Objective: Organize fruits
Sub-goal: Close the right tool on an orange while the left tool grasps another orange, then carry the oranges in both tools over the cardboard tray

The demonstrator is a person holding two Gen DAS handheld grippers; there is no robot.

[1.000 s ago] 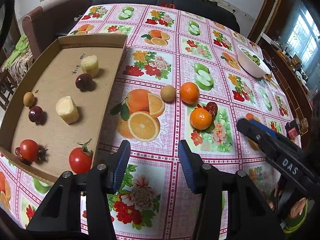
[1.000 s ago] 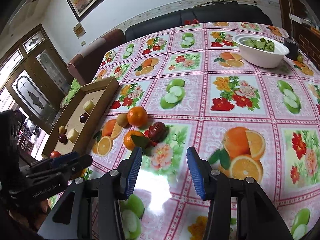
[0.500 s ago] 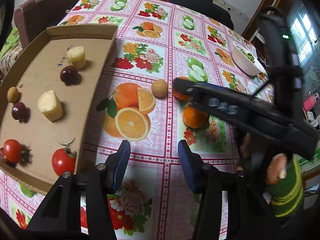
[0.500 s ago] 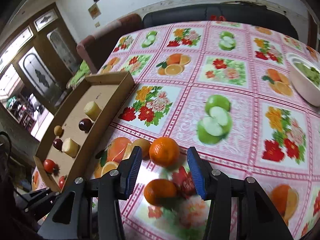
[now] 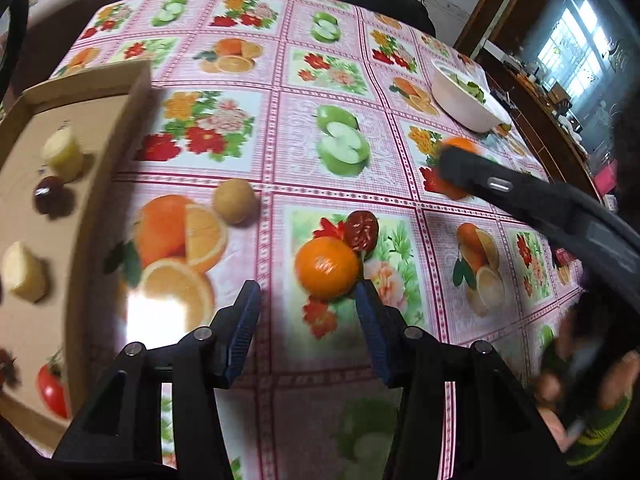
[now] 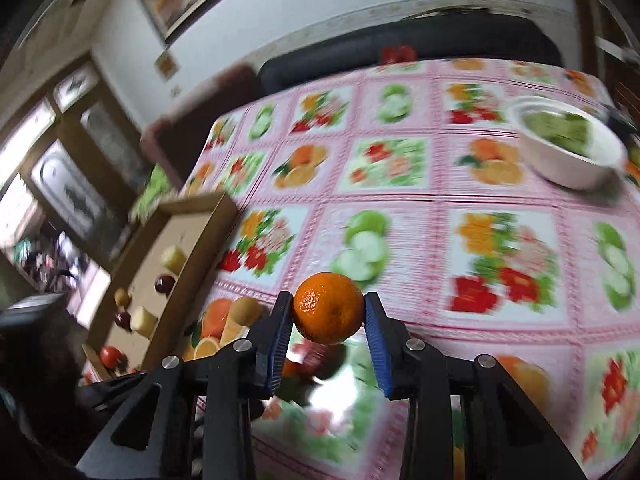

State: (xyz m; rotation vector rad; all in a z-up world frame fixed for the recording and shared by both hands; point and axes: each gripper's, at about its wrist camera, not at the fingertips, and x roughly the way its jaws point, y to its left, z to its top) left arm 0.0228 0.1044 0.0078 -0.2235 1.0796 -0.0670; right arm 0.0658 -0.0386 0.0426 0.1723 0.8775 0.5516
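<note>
Right gripper pinching a tangerine, apparently lifted, left gripper spread, holding nothing

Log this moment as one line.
right gripper: shut on orange, lifted | left gripper: open, near second orange | tray: partly filled

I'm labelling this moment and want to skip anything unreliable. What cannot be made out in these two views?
- Right gripper holding an orange: in the left wrist view its arm covers most of that fruit.
- Cardboard tray: near end cut off by the left wrist view's edge; the tomato is motion-blurred.
- White bowl: contents are a green smear in the right wrist view.
- Dark red fruit by the second orange: too blurred to name.
</note>
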